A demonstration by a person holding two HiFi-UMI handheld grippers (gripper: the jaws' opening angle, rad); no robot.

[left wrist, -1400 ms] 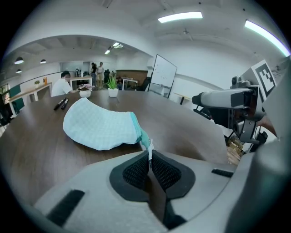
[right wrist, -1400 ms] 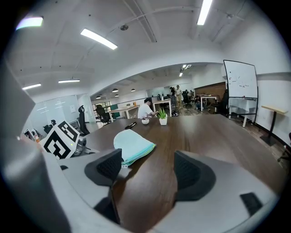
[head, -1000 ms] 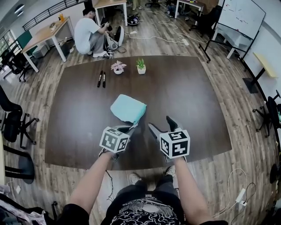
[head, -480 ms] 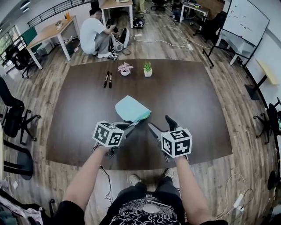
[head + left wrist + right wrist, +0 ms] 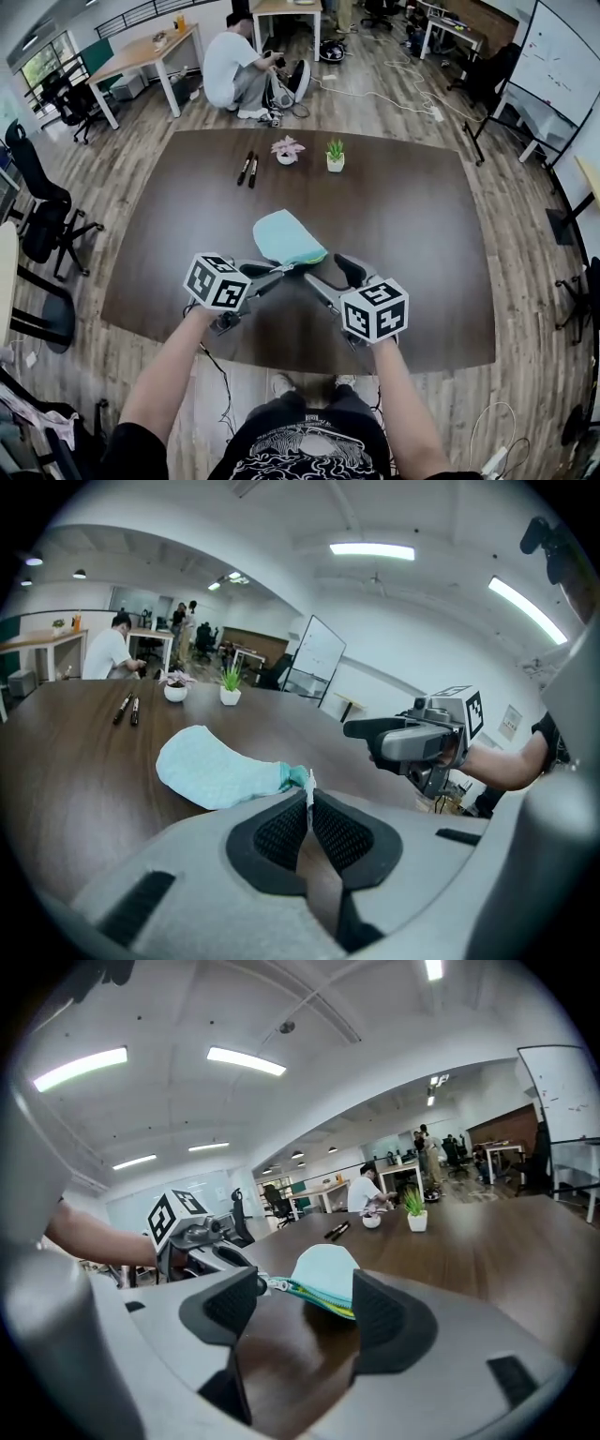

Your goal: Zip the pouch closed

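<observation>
Head view: left gripper (image 5: 281, 271) clamps zip tab (image 5: 308, 786) of pouch (image 5: 284, 236); right gripper (image 5: 326, 270) agape, just narrowing, pouch between jaws.

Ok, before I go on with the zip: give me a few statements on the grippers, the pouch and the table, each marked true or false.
The left gripper is shut on the end of the pouch. True.
The right gripper is clamped on the pouch. False: its jaws stand apart, having just closed a little. The pouch's edge shows in the gap, not pinched.
Two pens lie beside the plant pots. True.
The pouch is red. False: it is pale teal.
</observation>
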